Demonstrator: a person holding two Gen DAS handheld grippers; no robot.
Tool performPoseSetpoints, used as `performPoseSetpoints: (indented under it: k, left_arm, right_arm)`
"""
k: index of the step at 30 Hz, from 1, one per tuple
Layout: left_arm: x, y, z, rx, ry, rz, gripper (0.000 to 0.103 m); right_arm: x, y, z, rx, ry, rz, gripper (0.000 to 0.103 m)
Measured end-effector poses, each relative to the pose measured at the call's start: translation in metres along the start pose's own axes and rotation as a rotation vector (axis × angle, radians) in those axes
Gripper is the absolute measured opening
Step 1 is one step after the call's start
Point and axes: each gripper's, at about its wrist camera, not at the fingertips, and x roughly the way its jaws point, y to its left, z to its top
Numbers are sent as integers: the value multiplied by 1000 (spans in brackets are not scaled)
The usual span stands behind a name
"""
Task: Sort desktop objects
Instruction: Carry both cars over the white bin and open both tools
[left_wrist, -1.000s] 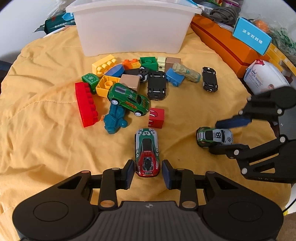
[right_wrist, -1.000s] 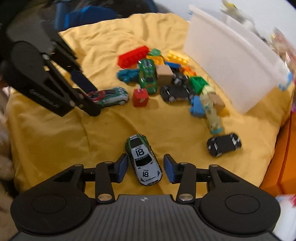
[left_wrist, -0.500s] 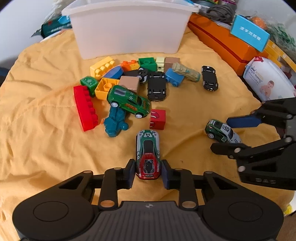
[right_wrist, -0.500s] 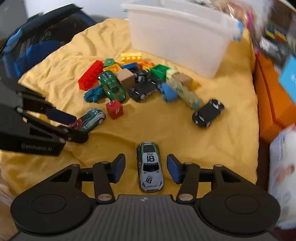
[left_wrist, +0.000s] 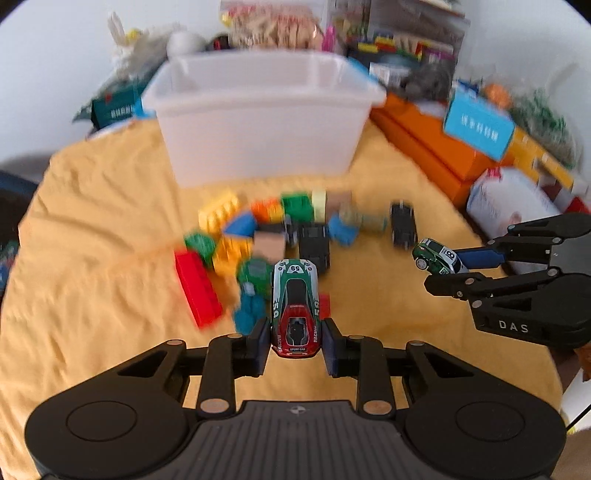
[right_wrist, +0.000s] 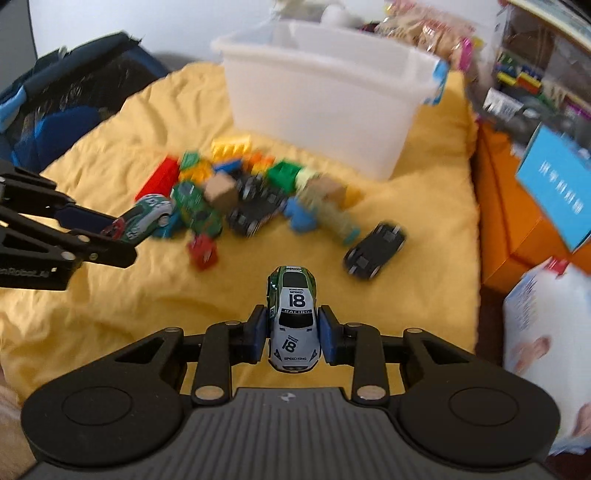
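My left gripper (left_wrist: 294, 341) is shut on a green and red toy car numbered 59 (left_wrist: 294, 306) and holds it above the yellow cloth (left_wrist: 92, 258). My right gripper (right_wrist: 293, 334) is shut on a white and green car numbered 18 (right_wrist: 293, 325), also lifted. Each gripper shows in the other view: the right one (left_wrist: 454, 264) with car 18 (left_wrist: 436, 256), the left one (right_wrist: 110, 230) with car 59 (right_wrist: 146, 218). A pile of building blocks and toy cars (left_wrist: 273, 232) lies on the cloth in front of a white plastic bin (left_wrist: 258, 122).
Two black cars lie upside down on the cloth (left_wrist: 402, 223) (left_wrist: 314, 245). A red long brick (left_wrist: 197, 291) lies at the pile's left. Orange boxes (left_wrist: 436, 155) and a white wipes pack (left_wrist: 513, 203) line the right edge. A dark bag (right_wrist: 62, 107) sits at the far left.
Both grippers closed on their cars and lifted them off the cloth, moving toward the bin. The views are blurred from motion.
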Motion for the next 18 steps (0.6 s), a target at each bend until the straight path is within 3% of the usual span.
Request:
performPoseSetpoints:
  k: [11,18]
  left_arm:
    - [-18,28,123,37,-220,54,33]
    - [1,34,185,40,-280,68,33]
  right_arm:
    - [-9,-38,100,19,-197,-43,33]
    - [4,-56,161,43,-272,-59,33]
